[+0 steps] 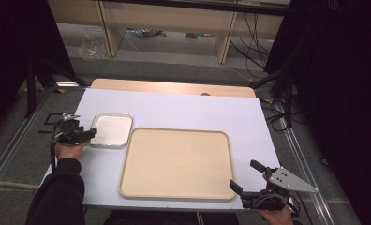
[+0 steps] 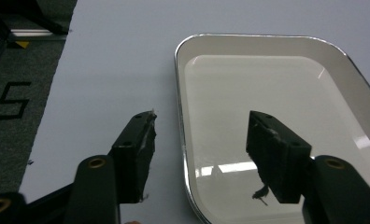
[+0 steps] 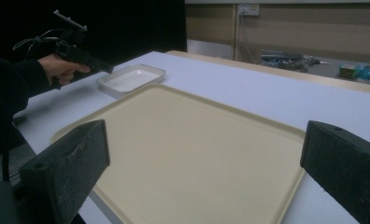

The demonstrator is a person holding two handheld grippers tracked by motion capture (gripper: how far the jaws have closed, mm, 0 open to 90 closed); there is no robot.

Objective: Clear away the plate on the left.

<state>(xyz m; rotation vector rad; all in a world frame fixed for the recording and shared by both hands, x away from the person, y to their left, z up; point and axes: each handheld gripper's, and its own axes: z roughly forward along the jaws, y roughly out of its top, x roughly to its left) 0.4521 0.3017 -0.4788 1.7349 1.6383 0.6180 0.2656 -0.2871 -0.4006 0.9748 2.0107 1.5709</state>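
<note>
We see the left gripper, jaws apart, straddling the near-left rim of the small white tray; right gripper open, far off.

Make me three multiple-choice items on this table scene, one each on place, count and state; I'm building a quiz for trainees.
1. Where is the white tray?
A. left of the beige tray
B. on it
C. right of it

2. How many trays are on the table?
A. one
B. two
C. four

3. The left gripper jaws stand:
A. clamped on the rim
B. apart, astride the rim
C. shut, empty

Answers: 1 A, it lies beside the beige tray's left edge; 2 B, one white, one beige; 3 B, a gap shows on each side of the rim.
</note>
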